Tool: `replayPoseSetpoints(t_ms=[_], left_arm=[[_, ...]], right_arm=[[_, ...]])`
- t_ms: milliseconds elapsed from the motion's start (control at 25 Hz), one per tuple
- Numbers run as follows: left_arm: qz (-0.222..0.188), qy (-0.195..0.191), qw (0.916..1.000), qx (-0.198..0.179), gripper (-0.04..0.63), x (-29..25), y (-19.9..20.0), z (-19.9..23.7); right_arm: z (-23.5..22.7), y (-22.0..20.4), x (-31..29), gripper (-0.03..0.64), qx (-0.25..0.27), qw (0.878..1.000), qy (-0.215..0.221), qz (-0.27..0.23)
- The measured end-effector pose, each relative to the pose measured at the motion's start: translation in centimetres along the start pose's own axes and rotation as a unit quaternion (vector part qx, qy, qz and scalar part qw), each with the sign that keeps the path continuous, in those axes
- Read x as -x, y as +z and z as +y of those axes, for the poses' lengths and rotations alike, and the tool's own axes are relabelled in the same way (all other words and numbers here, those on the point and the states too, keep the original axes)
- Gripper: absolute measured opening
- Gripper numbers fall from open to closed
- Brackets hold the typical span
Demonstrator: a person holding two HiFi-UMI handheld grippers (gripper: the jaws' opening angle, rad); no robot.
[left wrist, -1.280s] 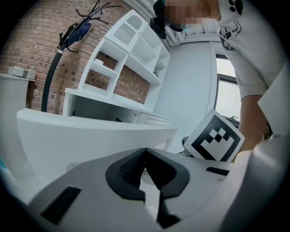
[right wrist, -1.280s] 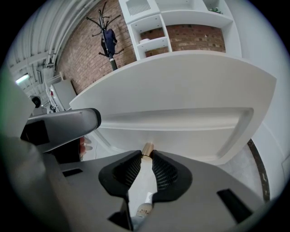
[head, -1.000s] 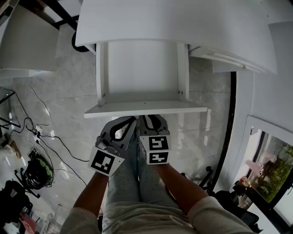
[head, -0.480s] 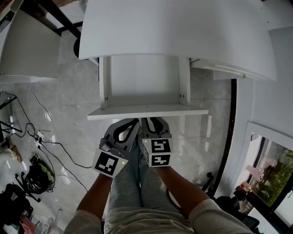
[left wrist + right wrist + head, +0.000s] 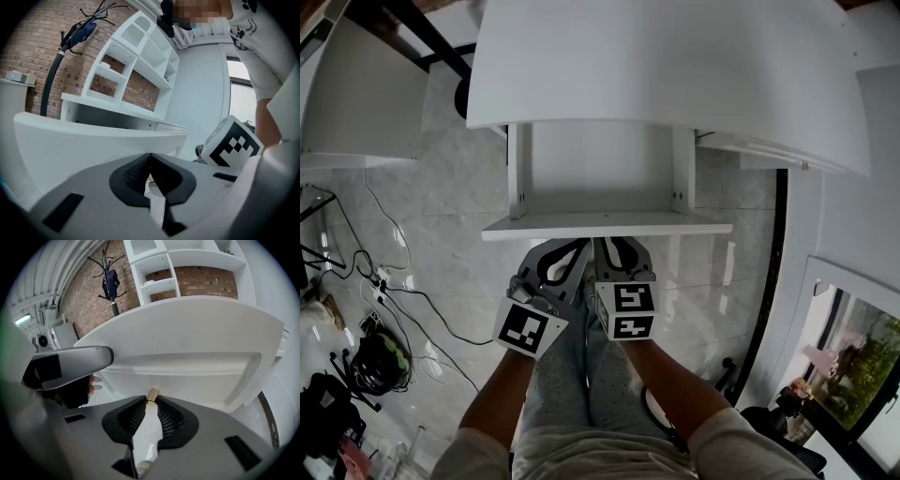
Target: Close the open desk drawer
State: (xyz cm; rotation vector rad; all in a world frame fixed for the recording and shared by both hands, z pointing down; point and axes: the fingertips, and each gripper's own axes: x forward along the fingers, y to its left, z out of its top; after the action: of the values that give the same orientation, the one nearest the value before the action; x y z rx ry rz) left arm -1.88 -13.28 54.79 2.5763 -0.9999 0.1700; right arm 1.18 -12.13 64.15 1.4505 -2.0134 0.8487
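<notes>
pale marble floor (image 5: 441, 206) is showing under everything in the head view, with loose cables (image 5: 403, 291) trailing at 9 o'clock and a window (image 5: 853, 356) glowing at 4 o'clock. i'm looking down on a white tabletop (image 5: 675, 75) filling the 12 o'clock part of the view. the drawer (image 5: 600, 159) is standing pulled out from under it toward me, its front panel (image 5: 609, 225) lying across the centre.

both tools are sitting side by side just at 6 o'clock of that panel, with their tips up against it. i'm seeing the left gripper (image 5: 567, 248) with its fingers pressed together and nothing between them, and the left gripper view is confirming that. its marker cube (image 5: 528, 330) is tilting toward 7 o'clock.

i'm holding the right gripper (image 5: 614, 246) just beside it, at its 3 o'clock. in the right gripper view its fingers are standing narrow, pinching a small brass knob (image 5: 152, 393) on the panel right at their tips.

beyond the tabletop, that view is showing a white shelf unit (image 5: 187, 263) against a brick wall (image 5: 89, 301), with a coat stand (image 5: 111, 282) at 11 o'clock.
</notes>
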Motion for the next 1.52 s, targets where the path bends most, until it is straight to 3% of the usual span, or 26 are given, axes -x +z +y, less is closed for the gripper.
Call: replayPoseSetpoints(t_ms=[1520], left_arm=[[-0.013,0.023,0.9996,0.004,0.017,-4.8,2.4,6.3]], right_arm=[[-2.1,6.9,-5.9,0.097,0.005,1.000,-0.003,-0.023]])
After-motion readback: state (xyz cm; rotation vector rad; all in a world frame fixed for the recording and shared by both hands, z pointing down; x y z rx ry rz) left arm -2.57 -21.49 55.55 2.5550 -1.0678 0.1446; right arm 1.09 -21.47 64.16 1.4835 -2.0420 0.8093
